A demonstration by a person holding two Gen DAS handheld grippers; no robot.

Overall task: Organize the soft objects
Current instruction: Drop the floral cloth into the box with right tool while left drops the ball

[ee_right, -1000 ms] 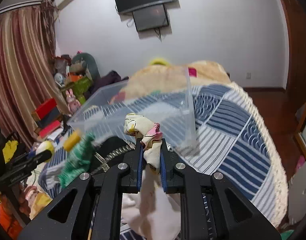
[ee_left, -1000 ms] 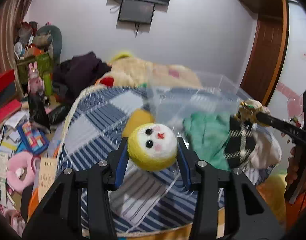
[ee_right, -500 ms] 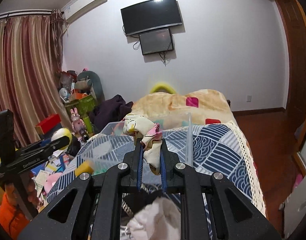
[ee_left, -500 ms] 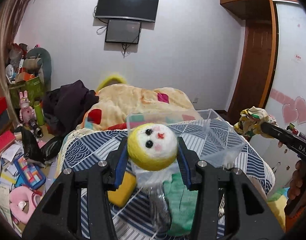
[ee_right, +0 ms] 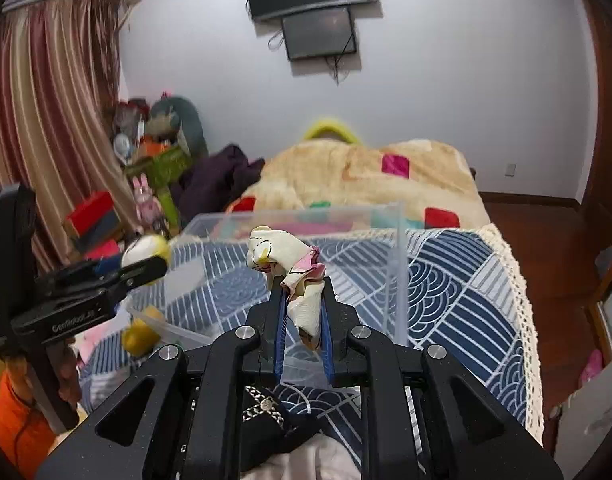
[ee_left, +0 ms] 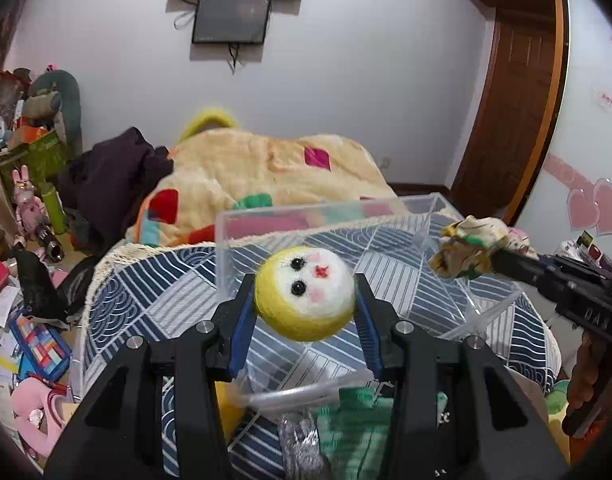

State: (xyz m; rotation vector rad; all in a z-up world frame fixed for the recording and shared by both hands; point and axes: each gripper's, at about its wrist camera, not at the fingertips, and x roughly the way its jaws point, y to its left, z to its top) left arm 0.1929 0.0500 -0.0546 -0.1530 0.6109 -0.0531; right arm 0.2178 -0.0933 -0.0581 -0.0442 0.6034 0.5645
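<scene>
Since half a second ago both grippers have tipped downward, so the clear plastic bin (ee_left: 385, 216) now fills more of each view and the wall television sits higher in the frame. The left gripper (ee_left: 304, 300) is clamped on a yellow and white felt ball with a face (ee_left: 306, 298), its blue pads pressing either side (the ball's black eyes and red nose face the camera). It hangs above the near rim of the bin. The right gripper (ee_right: 302, 308) is closed narrowly on a crumpled cream cloth with pink trim (ee_right: 290, 260), which bunches up above the fingertips; it too is held over the bin's near edge. In the left wrist view that cloth shows at the right, beside the bin's right wall. The bin rests on a blue and white patterned bedspread (ee_right: 465, 280). Below the left gripper, on the bedspread just outside the bin, lie a green knitted item (ee_left: 353, 420) and a yellow soft object (ee_left: 226, 404). A beige blanket with coloured patches (ee_left: 274, 168) lies beyond the bin.
</scene>
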